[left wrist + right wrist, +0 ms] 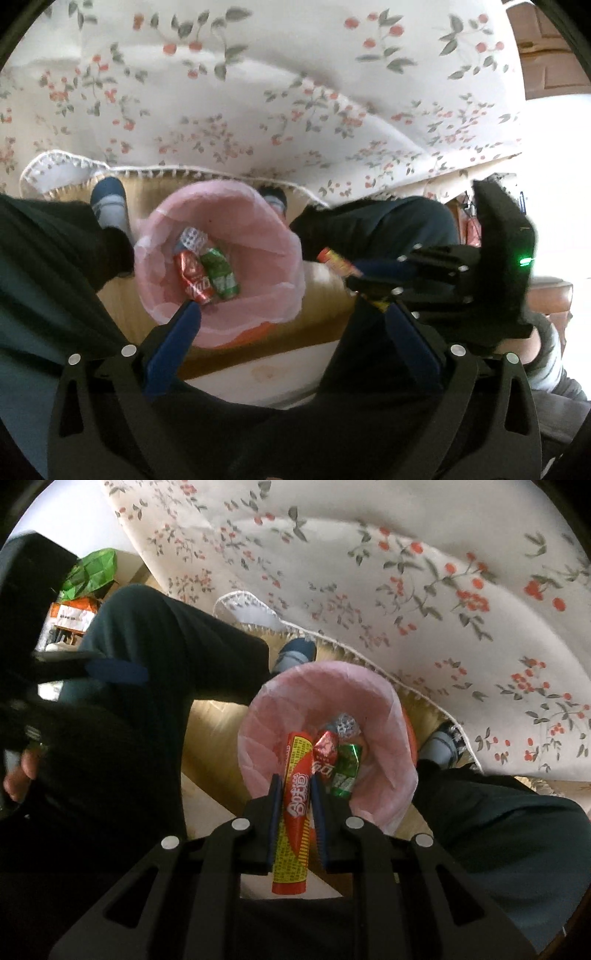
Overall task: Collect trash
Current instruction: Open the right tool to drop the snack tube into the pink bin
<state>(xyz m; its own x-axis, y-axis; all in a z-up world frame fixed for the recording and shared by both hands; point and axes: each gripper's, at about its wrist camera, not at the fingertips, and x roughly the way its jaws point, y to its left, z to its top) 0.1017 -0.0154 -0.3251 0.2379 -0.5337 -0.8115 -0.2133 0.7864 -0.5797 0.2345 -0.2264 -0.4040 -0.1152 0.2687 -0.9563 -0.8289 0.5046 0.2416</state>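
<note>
Trash: three wrappers (338, 757) in bin (258, 716), one tube (295, 808).

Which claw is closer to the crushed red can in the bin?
Left. The left claw hangs open right over the pink-lined bin, one finger beside the red can. The right claw, gripping a long red wrapper, sits off near the bin's rim.

Matte black two-finger left gripper (291, 317) and right gripper (297, 794) have blue pads (173, 347), silver screws (241, 824) (one green light); dark green trousers (166, 646).
</note>
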